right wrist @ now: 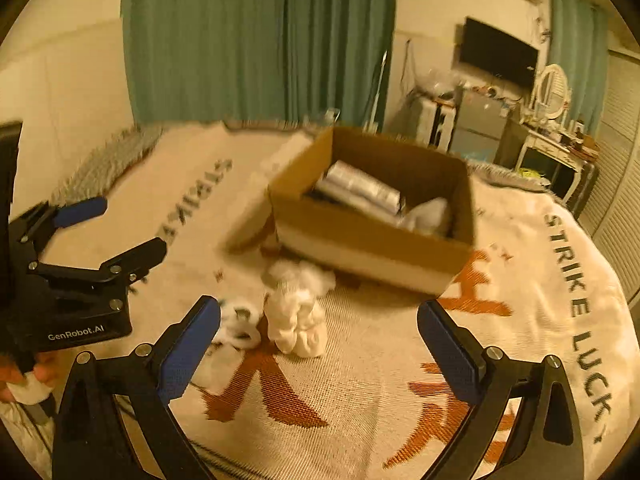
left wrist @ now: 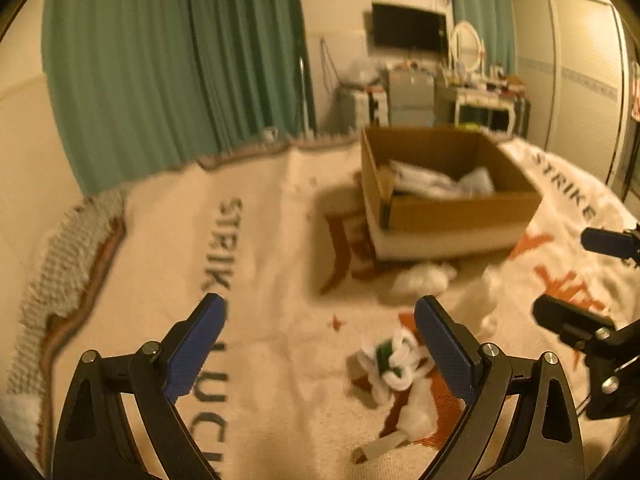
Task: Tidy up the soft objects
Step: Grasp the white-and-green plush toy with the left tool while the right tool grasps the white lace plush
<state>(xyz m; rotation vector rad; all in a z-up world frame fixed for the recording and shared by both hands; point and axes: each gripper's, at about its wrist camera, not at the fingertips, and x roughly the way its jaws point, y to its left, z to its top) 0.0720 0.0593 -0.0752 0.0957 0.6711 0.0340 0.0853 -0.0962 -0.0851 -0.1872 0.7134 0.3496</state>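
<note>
An open cardboard box (left wrist: 460,216) (right wrist: 372,240) stands on a cream printed blanket (left wrist: 260,264) (right wrist: 540,300) and holds pale soft items (left wrist: 440,182) (right wrist: 428,216). A white and green soft bundle (left wrist: 394,364) (right wrist: 240,324) lies near my left gripper's right finger. A cream rolled bundle (right wrist: 298,320) (left wrist: 424,278) lies in front of the box. My left gripper (left wrist: 320,344) (right wrist: 112,228) is open and empty above the blanket. My right gripper (right wrist: 320,344) (left wrist: 576,276) is open and empty, with the cream bundle ahead between its fingers.
Green curtains (left wrist: 180,64) (right wrist: 260,40) hang behind the bed. A wall television (left wrist: 408,28) (right wrist: 498,56), a dressing table with an oval mirror (left wrist: 466,46) (right wrist: 554,88) and cluttered shelves stand beyond the bed's far edge. A grey knitted cover (left wrist: 64,264) lies at the left.
</note>
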